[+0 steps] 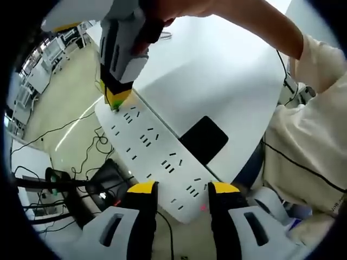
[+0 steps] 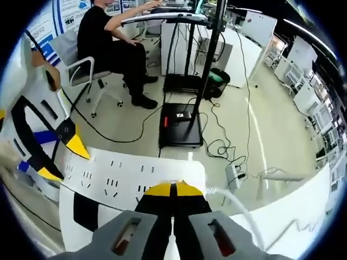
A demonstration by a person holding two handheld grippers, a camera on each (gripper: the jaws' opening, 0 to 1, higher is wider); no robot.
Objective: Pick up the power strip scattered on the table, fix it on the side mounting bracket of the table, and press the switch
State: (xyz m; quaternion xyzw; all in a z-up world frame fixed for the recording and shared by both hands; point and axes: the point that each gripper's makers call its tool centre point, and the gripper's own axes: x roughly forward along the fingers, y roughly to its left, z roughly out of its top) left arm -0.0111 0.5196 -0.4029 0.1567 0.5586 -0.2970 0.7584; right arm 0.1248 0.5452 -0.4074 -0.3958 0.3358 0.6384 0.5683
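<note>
A long white power strip (image 1: 146, 138) lies along the edge of the white table (image 1: 217, 70), next to a black rectangular bracket (image 1: 203, 138) on the table's side. My left gripper (image 1: 184, 189) has its yellow-tipped jaws closed on the strip's near end. From above, my right gripper (image 1: 116, 100) presses its tip onto the strip's far end. In the right gripper view the right gripper (image 2: 173, 188) is shut, tips touching the power strip (image 2: 130, 173) near where its white cable (image 2: 233, 203) leaves. The left gripper (image 2: 62, 158) holds the opposite end.
Below the table edge the floor carries loose cables (image 1: 92, 146) and a black stand base (image 2: 179, 124). A person sits on a chair (image 2: 108, 43) at a far desk. Another small power strip (image 2: 234, 174) lies on the floor. A sleeve (image 1: 309, 135) shows at right.
</note>
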